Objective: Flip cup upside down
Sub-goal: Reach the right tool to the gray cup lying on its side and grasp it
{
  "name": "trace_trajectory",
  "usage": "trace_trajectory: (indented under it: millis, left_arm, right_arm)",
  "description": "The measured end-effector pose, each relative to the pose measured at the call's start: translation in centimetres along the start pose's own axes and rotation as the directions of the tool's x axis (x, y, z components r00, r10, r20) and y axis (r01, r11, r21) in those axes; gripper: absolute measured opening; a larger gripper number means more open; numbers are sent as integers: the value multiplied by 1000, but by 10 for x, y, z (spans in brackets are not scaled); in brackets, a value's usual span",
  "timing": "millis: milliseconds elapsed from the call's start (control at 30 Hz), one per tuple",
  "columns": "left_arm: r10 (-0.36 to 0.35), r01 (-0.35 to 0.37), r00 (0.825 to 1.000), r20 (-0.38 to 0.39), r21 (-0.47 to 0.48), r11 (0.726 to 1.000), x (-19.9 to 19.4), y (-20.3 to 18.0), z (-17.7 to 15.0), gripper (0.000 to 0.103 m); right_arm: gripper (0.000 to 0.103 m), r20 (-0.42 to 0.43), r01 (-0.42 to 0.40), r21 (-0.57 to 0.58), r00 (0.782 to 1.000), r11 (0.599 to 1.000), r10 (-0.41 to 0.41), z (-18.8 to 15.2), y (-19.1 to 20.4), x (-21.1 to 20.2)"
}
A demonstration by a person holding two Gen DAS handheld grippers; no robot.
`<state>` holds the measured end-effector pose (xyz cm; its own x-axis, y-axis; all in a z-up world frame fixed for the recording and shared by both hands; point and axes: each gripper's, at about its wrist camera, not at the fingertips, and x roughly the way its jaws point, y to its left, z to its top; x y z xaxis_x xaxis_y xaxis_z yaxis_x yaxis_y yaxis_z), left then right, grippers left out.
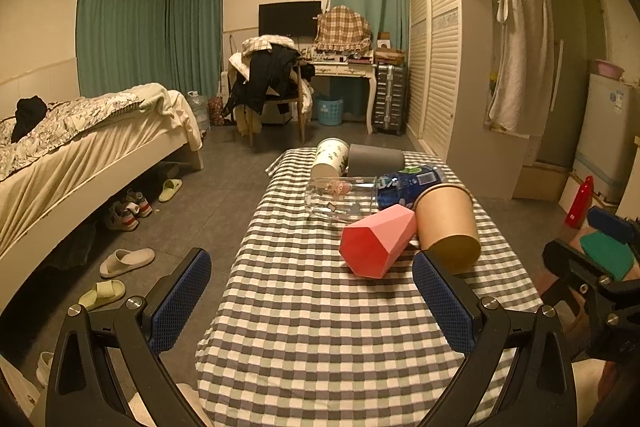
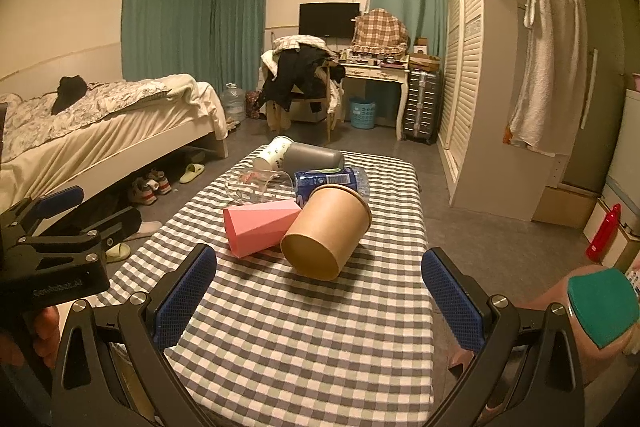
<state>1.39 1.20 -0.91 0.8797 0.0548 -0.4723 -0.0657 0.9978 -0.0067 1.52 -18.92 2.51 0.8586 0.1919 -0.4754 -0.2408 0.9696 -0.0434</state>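
Both grippers, left gripper (image 1: 312,303) and right gripper (image 2: 320,297), gape wide, empty, at the checked table's (image 2: 304,339) near edge. Brown paper cup (image 2: 326,230) lies sideways mid-table beside the pink faceted cup (image 2: 260,225); flip not started.

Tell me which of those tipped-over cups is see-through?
The clear glass cup lying behind the pink faceted cup. You can see the checked cloth through it; the pink, brown paper, grey and white ones are opaque.

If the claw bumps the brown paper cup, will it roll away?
Probably a little. The brown paper cup lies on its side, so it could roll, likely curving because it tapers. The pink cup touching it may block it. It looks light and squashable.
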Motion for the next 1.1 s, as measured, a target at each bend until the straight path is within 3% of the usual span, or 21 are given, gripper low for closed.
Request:
trace_trajectory:
  millis: [233, 533, 800, 1100]
  left_arm:
    - [75, -76, 996, -48, -15, 997, 40, 0, 25, 103]
    - [95, -98, 988, -124, -15, 995, 129, 8, 76, 103]
    - [85, -92, 985, -148, -43, 995, 210, 17, 114, 103]
    - [123, -123, 969, -215, 10, 992, 272, 21, 111, 103]
  right_arm:
    - [103, -26, -86, -82, 996, 993, 84, 39, -19, 45]
    - [103, -175, -201, -206, 970, 958, 166, 109, -50, 170]
    - [103, -335, -365, -318, 907, 875, 256, 153, -34, 289]
    - [103, -508, -456, -328, 823, 828, 252, 160, -24, 389]
